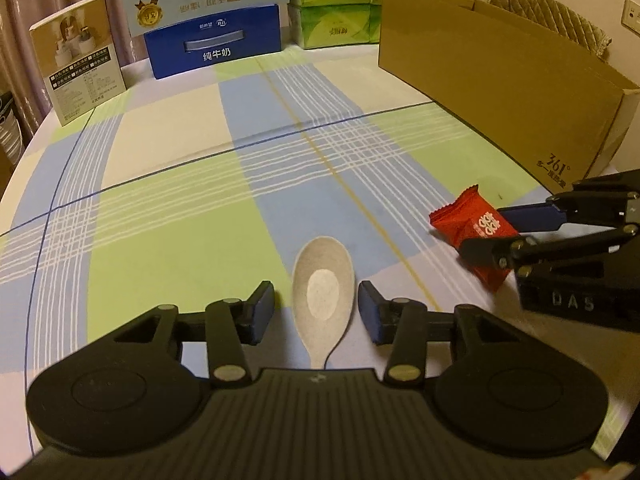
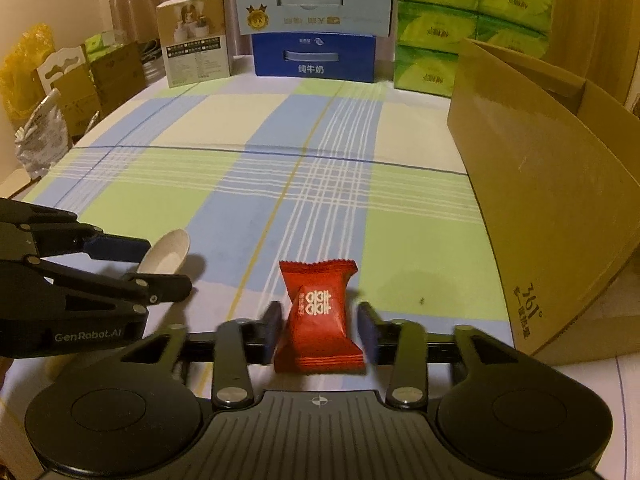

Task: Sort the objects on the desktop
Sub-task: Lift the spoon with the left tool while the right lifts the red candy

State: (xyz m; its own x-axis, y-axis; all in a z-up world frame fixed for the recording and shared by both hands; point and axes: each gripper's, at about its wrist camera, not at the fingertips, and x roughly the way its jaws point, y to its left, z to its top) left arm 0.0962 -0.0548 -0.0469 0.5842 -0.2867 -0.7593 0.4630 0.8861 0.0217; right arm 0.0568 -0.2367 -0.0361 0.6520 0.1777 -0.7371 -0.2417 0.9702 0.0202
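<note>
Spoon (image 1: 322,300): pale, bowl up on the checked tablecloth (image 1: 168,216), between the spread pads of the left gripper (image 1: 316,308), untouched.
Candy packet (image 2: 318,316): red, on the cloth between the parted pads of the right gripper (image 2: 318,328).
Progress: neither item sorted.
Cardboard box (image 2: 552,208): interior hidden.
Spoon handle: cut off.

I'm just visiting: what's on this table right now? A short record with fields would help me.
surface: table with a checked cloth
left gripper: open, fingers either side of the pale spoon, not pressing it
right gripper: open around the red candy packet, small gaps at both pads
right side: open cardboard box
far edge: blue milk carton, green tissue packs
</note>
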